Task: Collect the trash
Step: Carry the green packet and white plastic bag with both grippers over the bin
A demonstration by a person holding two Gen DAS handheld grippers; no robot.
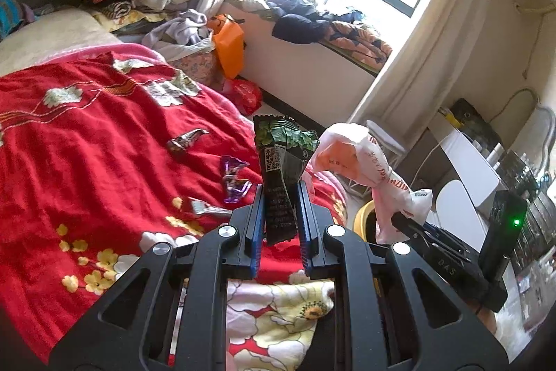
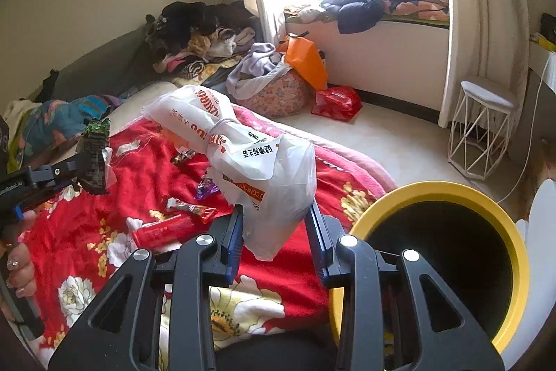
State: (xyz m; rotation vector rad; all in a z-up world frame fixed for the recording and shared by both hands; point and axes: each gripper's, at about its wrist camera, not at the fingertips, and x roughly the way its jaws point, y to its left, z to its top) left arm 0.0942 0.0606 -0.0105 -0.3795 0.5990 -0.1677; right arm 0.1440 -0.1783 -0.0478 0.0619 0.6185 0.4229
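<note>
My left gripper (image 1: pixel 279 193) is shut on a green and black snack wrapper (image 1: pixel 282 155), which stands upright between the blue pads above the red flowered blanket (image 1: pixel 87 145). The right wrist view shows this gripper (image 2: pixel 81 167) at the far left, in a person's hand. My right gripper (image 2: pixel 276 214) is shut on a crumpled white plastic bag (image 2: pixel 257 159) with orange print, held up over the bed's edge. A black bin with a yellow rim (image 2: pixel 434 195) stands just right of it. On the blanket lie a brown wrapper (image 1: pixel 186 139), a purple wrapper (image 1: pixel 234 179) and a red tube (image 2: pixel 163 232).
Piled clothes (image 2: pixel 208 33) cover the bed's far end and the window seat (image 2: pixel 382 2). On the floor are an orange bag (image 2: pixel 307 61), a red bag (image 2: pixel 337 101) and a white wire stool (image 2: pixel 483 131). A white desk (image 1: pixel 465 159) stands at the right.
</note>
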